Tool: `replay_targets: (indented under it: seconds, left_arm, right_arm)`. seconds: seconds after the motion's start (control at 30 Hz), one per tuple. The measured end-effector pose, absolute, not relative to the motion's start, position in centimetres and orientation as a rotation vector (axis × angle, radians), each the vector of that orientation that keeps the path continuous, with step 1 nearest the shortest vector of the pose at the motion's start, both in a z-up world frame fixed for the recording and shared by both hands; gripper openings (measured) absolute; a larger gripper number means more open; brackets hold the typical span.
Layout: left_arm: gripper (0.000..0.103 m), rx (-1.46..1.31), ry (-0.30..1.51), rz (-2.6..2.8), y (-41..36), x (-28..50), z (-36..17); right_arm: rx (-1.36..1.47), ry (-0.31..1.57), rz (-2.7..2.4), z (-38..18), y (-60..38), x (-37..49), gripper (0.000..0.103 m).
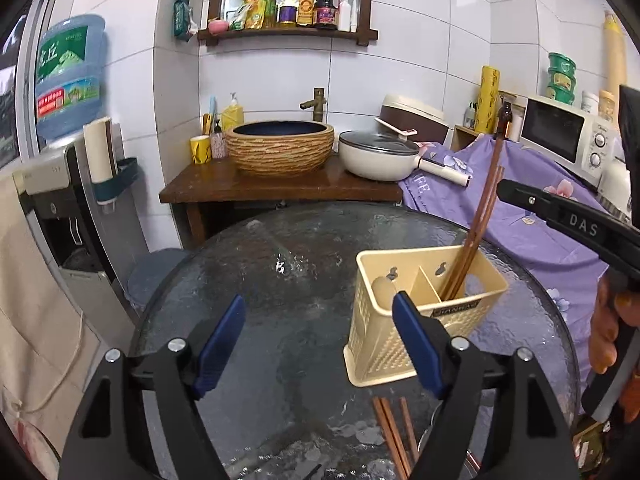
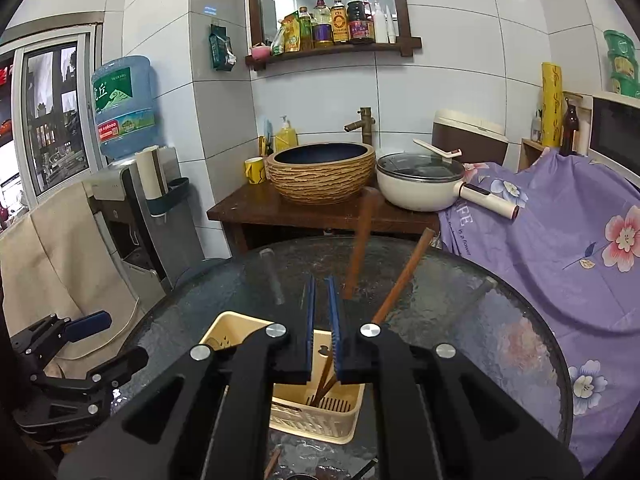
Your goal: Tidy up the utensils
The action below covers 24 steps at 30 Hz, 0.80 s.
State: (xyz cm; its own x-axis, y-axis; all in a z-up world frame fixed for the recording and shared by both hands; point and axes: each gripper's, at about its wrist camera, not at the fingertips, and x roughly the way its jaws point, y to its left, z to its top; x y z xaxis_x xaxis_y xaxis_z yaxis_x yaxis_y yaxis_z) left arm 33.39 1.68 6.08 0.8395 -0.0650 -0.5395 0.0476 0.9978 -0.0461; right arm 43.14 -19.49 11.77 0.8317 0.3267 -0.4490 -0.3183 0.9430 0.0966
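Reddish-brown chopsticks point(image 1: 394, 436) lie flat on the glass table point(image 1: 280, 280), long axis running near to far, just right of the wide-open, empty left gripper point(image 1: 320, 344). Beyond stands the cream utensil holder point(image 1: 384, 344), over which the right gripper point(image 2: 322, 320) hangs, nearly closed; whether it grips is unclear.

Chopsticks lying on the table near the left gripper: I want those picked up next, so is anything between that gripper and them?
Nothing visible blocks them. The loose chopsticks lie flat on the glass table, just below the open left gripper. The cream utensil holder stands beyond them, not in the path.
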Motion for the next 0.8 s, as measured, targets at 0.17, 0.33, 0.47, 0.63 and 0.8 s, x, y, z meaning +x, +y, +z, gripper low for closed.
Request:
replay_targets:
  seconds: [0.17, 0.33, 0.47, 0.63, 0.8]
  left_arm:
    - [0.087, -0.032, 0.556, -0.076, 2.6, 31.4, 6.3]
    - [0.094, -0.044, 0.556, -0.077, 4.4, 28.6, 5.7]
    - [0.095, -0.067, 0.567, -0.065, 6.2, 25.9, 4.4]
    - [0.095, -0.08, 0.593, -0.014, 8.1, 23.2, 2.4]
    - [0.096, -0.061, 0.639, 0.027, 9.0, 21.6, 0.5]
  right_arm:
    - [-0.015, 0.459, 0.343, 11.0, -19.6, 41.8, 0.056]
    - [-0.052, 0.454, 0.392, 9.9, -19.4, 38.8, 0.057]
    - [-0.11, 0.513, 0.502, 7.8, -18.2, 36.2, 0.059]
    - [-0.205, 0.568, 0.637, 5.0, -15.4, 33.2, 0.06]
    - [-0.288, 0.681, 0.797, 1.8, -11.6, 32.0, 0.06]
